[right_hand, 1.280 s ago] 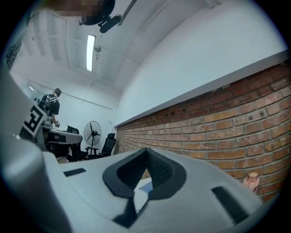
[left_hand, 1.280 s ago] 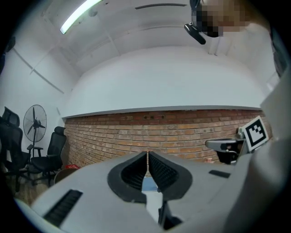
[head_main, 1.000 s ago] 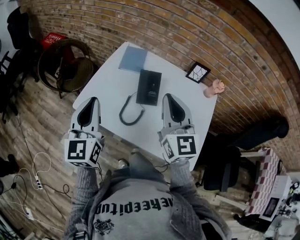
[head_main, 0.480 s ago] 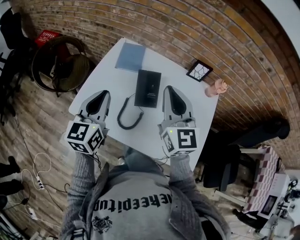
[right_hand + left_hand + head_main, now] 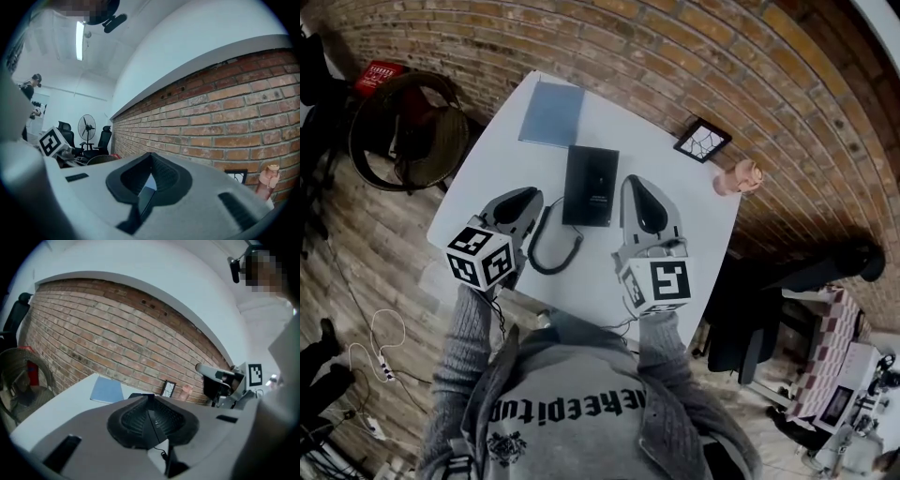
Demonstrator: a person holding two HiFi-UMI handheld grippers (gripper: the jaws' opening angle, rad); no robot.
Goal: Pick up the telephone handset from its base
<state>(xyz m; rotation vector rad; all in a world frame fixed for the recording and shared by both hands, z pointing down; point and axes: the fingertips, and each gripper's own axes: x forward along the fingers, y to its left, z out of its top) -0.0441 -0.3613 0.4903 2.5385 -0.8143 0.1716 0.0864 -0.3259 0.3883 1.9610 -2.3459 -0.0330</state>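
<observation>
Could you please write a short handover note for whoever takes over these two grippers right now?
Left gripper: jaws shut, empty, over the white table by the black coiled cord.
Right gripper: jaws shut, empty, just right of the black telephone handset, which lies on its black base at mid-table.
Done: nothing gripped; neither gripper touches the handset.
Left to do: open a gripper's jaws, close them on the handset, lift it off the base.
</observation>
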